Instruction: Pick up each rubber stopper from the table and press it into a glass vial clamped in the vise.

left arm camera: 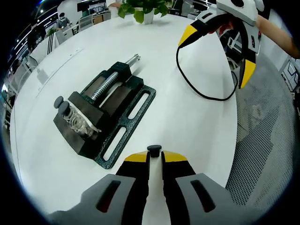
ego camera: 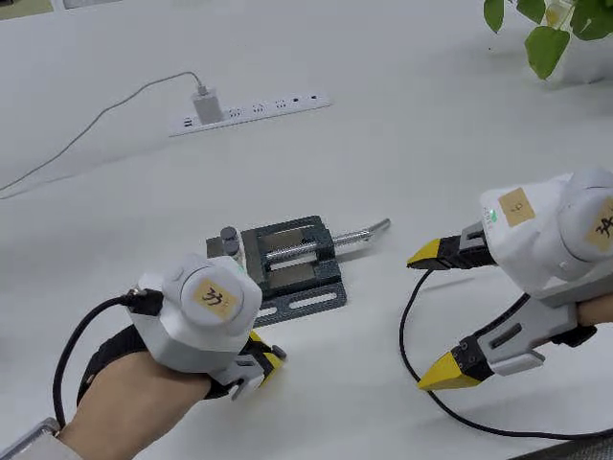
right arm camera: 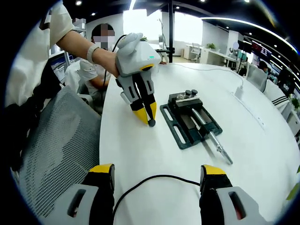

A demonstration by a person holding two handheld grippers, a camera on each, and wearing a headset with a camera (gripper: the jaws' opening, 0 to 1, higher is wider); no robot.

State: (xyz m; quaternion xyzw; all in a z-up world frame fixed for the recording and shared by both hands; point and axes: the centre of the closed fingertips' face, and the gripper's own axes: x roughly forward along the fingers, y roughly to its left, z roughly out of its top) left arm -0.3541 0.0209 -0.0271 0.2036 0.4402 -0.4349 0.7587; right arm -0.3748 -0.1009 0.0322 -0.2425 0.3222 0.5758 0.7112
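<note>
left tongs are closed down to a narrow gap on a small dark stopper, gripped right at the yellow tips. from the right gripper view i see them pointing down at the white table, and i cannot tell whether the stopper touches it. right tongs stand wide open with nothing between the jaws, and a black cable loops across the table just past them. in the head view the left tongs sit at about 7 o'clock, near my edge of the table. the right tongs are at about 4 o'clock, well apart from them.

the vise lies flat on the table at about 12 o'clock from the left tongs, near them. its screw handle sticks out toward 2 o'clock. at the vise's 9 o'clock end stand two glass vials, side by side, each with a dark plug in its mouth. i cannot tell how the vise holds them.

farther off, at about 11 o'clock, a white power strip lies with a charger plugged in. green leaves of a plant hang in at 1 o'clock, at the far edge.
</note>
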